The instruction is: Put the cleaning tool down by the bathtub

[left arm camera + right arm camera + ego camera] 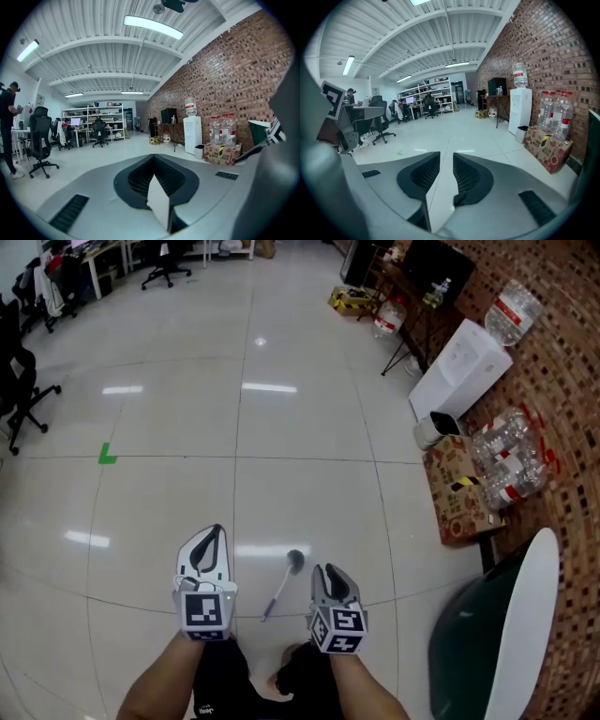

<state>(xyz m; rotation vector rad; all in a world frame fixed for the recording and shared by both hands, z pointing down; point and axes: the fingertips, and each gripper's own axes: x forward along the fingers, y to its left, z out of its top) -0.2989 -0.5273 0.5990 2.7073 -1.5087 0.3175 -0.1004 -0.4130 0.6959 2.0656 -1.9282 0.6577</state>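
The cleaning tool (pixel 283 582), a small brush with a grey head and a thin pale handle, lies flat on the tiled floor between my two grippers. It is free of both. The dark green bathtub (pixel 469 643) with its white rim stands at the lower right, about a tile away from the brush. My left gripper (pixel 216 532) hovers left of the brush, its jaws meeting at the tips (pixel 152 157). On the brush's right side my right gripper (pixel 324 572) stands open, and bare floor shows through the gap (pixel 446 157).
Along the brick wall on the right stand a white water dispenser (pixel 461 367), a small bin (pixel 431 430), a cardboard box (pixel 454 488) and several water bottles (pixel 511 460). Office chairs (pixel 19 395) sit far left. A green tape mark (pixel 107 455) is on the floor.
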